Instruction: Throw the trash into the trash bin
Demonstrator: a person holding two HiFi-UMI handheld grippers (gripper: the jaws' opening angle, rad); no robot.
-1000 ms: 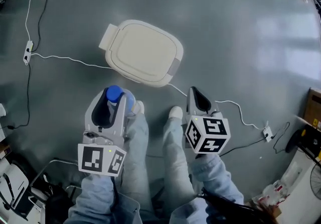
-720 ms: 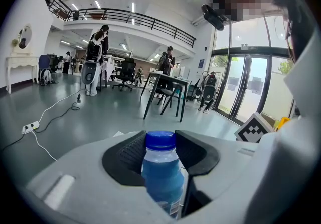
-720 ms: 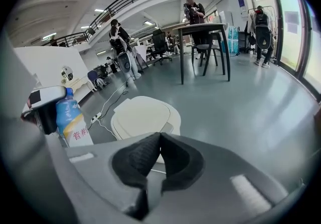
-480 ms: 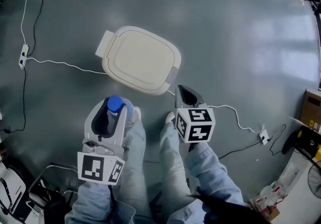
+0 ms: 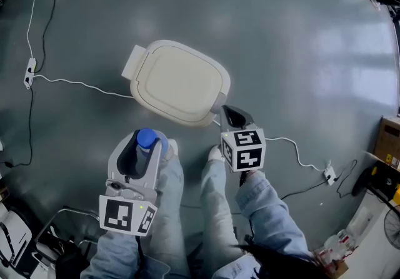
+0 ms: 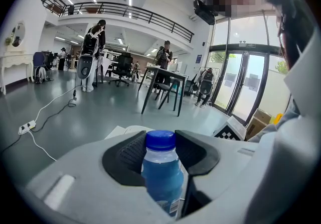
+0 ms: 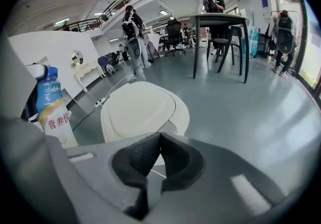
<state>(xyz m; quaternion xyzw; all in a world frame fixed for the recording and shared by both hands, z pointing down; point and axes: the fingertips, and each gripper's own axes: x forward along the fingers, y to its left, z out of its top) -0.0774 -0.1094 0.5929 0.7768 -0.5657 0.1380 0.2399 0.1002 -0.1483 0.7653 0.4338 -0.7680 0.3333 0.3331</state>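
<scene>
My left gripper holds a plastic bottle between its jaws. The jaws stand rather wide and their pads press on its two sides. In the head view only the blue cap shows, in the lower left of the frame. In the left gripper view the bottom of the bottle is hidden behind the gripper body. The right gripper view shows its label at the left edge, but the print is cut off.

My right gripper has its jaws closed together, with nothing between them. Its tips are just beside the lower right rim of the trash bin. I cannot tell if they touch it. The bin is cream and its lid is down, so the inside is hidden. From above the lid covers nearly all of its walls.

A white cable runs from the left and goes out of sight at the bin. At the left edge it ends in a small power strip, hard to make out.

The grey floor is smooth and reflects light. My legs fill the bottom centre. The gripper views show a large hall with a balcony railing, a dark table, office chairs, glass doors and some people far away.
</scene>
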